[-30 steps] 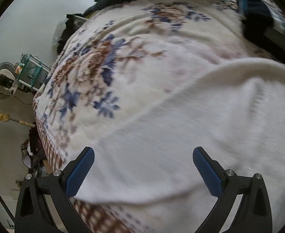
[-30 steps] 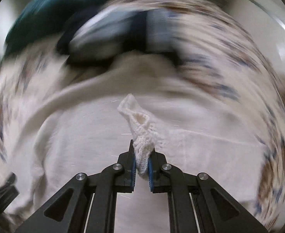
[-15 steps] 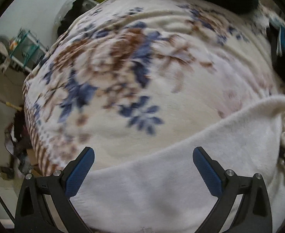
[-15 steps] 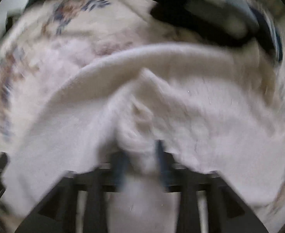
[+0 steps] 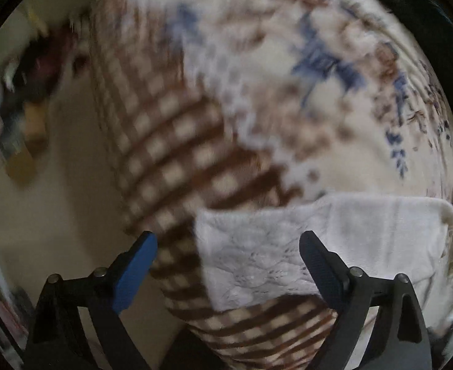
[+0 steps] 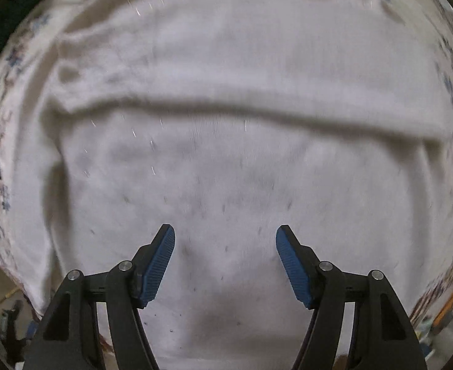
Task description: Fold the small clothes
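While your right gripper (image 6: 225, 266) hangs w/ jaws apart over the white garment (image 6: 241, 154) on the floral blanket (image 5: 288, 77), your left gripper (image 5: 228, 273) – also spread, holding nothing – sits at the blanket's checked edge; dark clutter (image 5: 26, 92) on floor beyond.

Nothing stands on the white garment (image 6: 226, 160); beside the floral blanket (image 5: 288, 77), blurred floor clutter (image 5: 19, 108).

Left wrist view: blanket (image 5: 288, 71) pattern smeared by motion blur, floor clutter (image 5: 19, 98) at left unidentifiable, white garment (image 5: 334, 234) cut off at right edge, right wrist view: garment (image 6: 226, 160) blurred, its lower end out of frame
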